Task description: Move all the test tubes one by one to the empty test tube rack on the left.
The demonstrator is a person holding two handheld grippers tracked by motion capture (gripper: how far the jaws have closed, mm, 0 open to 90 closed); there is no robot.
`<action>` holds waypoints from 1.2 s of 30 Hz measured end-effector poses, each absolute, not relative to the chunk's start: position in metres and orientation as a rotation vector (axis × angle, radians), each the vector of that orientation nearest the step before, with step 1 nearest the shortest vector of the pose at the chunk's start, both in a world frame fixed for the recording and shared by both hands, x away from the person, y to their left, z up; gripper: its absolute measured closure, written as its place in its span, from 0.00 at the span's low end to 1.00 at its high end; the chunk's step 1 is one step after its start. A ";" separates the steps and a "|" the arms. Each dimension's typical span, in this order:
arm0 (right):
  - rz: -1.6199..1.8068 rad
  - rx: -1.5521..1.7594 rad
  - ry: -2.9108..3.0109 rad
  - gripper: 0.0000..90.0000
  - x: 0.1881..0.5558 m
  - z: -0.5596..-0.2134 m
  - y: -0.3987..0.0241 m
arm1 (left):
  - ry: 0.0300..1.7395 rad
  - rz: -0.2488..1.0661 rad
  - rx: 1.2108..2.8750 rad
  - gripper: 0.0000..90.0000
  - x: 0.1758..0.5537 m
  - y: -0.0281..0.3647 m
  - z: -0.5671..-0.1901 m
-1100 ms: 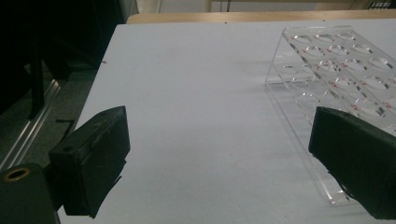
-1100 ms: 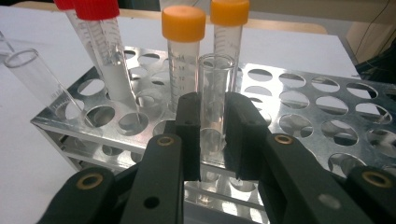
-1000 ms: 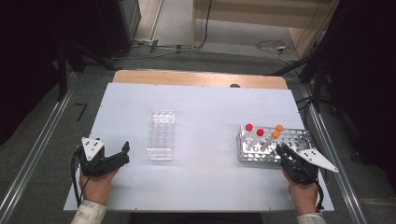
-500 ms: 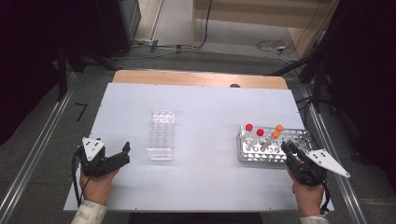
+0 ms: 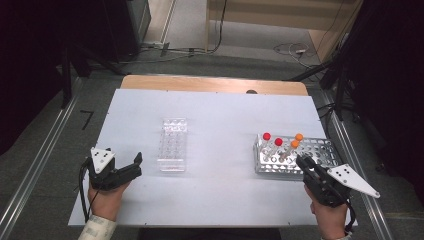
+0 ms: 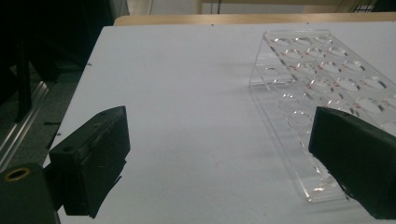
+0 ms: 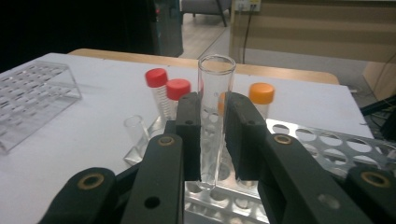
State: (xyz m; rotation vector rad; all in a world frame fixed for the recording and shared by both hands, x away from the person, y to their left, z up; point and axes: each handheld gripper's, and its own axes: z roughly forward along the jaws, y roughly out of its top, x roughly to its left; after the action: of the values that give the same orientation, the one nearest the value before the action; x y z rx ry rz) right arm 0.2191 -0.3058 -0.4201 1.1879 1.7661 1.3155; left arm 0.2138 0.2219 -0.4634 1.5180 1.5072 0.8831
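Observation:
My right gripper [image 7: 214,119] is shut on a clear, uncapped glass tube [image 7: 215,74], held upright just above the metal tube rack [image 7: 327,140]. Two red-capped tubes [image 7: 156,77] and an orange-capped tube [image 7: 261,93] stand in that rack behind it. From above, the right gripper [image 5: 301,161] sits at the near edge of the metal rack [image 5: 322,149]. My left gripper [image 5: 136,166] rests on the table, open, with nothing between its jaws. A clear plastic rack [image 5: 173,144] with vacant holes lies just to its right, also seen as the clear rack [image 6: 317,79].
A short open tube [image 7: 134,126] stands at the metal rack's left corner. The white table [image 5: 225,115] has a wooden strip along its far edge. Metal rails run along both sides of the table, with dark equipment and cables on the floor beyond.
My right gripper has drawn back toward the near edge and risen a little, carrying the clear tube. The left gripper has kept still.

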 end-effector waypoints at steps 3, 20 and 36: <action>1.355 1.187 1.784 0.82 0.218 -0.420 -0.300 | 1.502 0.861 1.508 0.07 0.215 0.219 -0.462; 1.402 1.062 1.954 0.82 0.208 -0.428 -0.253 | 1.378 0.787 1.550 0.07 0.210 0.185 -0.450; 1.406 0.984 2.060 0.82 0.213 -0.439 -0.217 | 1.262 0.672 1.643 0.08 0.218 0.133 -0.444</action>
State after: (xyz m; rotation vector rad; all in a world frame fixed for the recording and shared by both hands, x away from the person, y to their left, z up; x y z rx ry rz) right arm 0.2128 -0.2170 -0.4392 0.9839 2.0601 1.4062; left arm 0.2183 0.1332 -0.4443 1.6429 1.2616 0.6720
